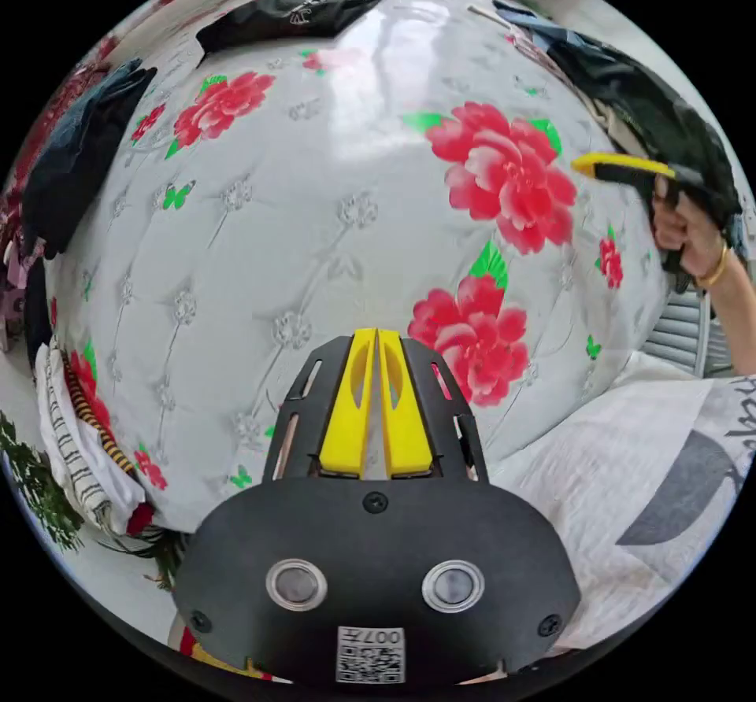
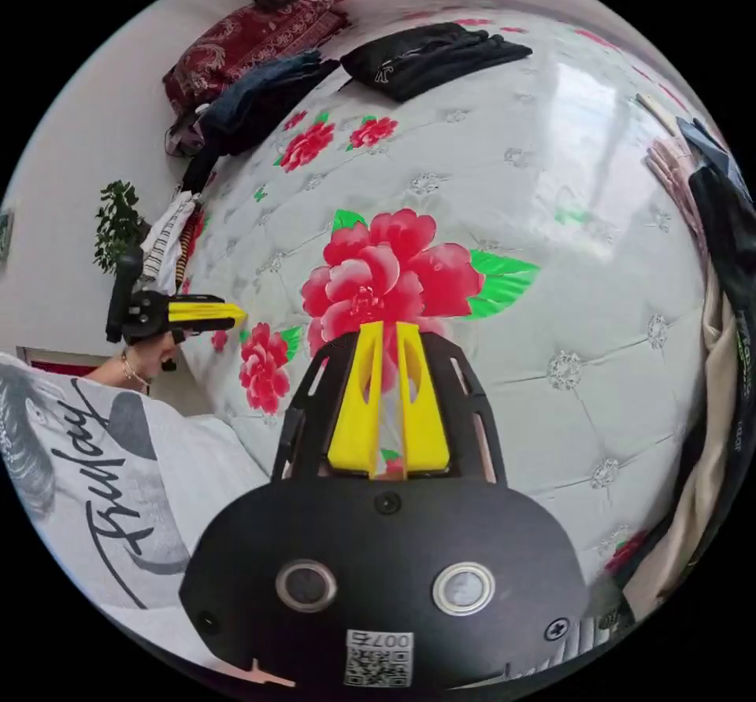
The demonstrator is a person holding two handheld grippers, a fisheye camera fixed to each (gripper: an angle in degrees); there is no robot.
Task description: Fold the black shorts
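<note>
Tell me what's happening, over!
Left tool shut, empty. Right tool nearly shut, empty. Black shorts folded at mattress far edge, untouched. Nothing in the way.

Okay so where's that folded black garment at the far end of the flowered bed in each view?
Left gripper view: the folded black garment lies near the top edge, left of centre, at the bed's far end.
Right gripper view: the folded black garment lies near the top, just right of centre, beside a dark blue pile.
Shared landmark: the large red flower print on the bed cover.
</note>
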